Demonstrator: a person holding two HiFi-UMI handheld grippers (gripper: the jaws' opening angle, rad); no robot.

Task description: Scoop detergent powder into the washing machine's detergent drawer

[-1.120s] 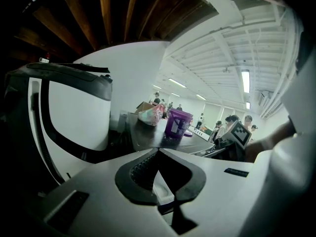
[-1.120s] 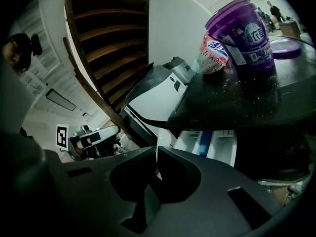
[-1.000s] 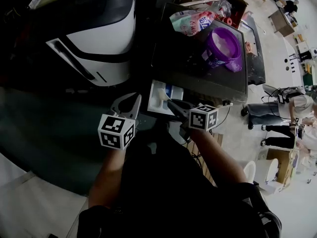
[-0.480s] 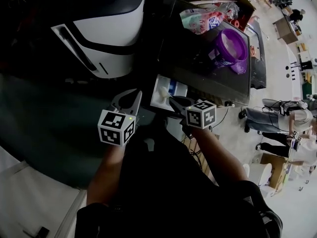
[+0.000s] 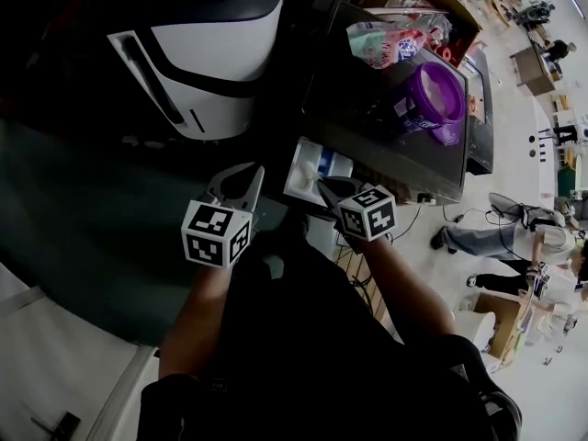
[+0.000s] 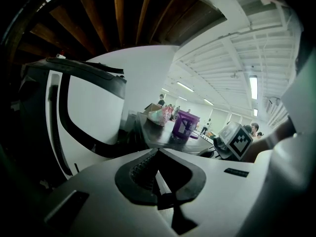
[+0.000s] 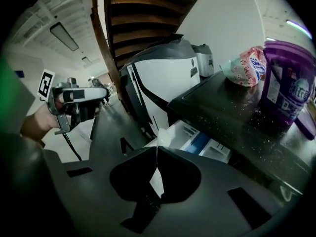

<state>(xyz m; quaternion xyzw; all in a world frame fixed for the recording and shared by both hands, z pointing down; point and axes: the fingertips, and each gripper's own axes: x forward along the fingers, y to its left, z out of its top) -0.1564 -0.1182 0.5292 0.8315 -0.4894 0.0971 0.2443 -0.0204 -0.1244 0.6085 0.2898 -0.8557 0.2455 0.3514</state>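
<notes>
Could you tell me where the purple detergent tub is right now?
In the head view the purple tub stands upper right on the dark machine top, beside the pink bag, beyond the open drawer.

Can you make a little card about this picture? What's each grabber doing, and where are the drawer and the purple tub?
left gripper: shut, holding nothing
right gripper: shut on the white scoop
detergent drawer: pulled out, right gripper at it
purple tub: open, on the dark machine top
</notes>
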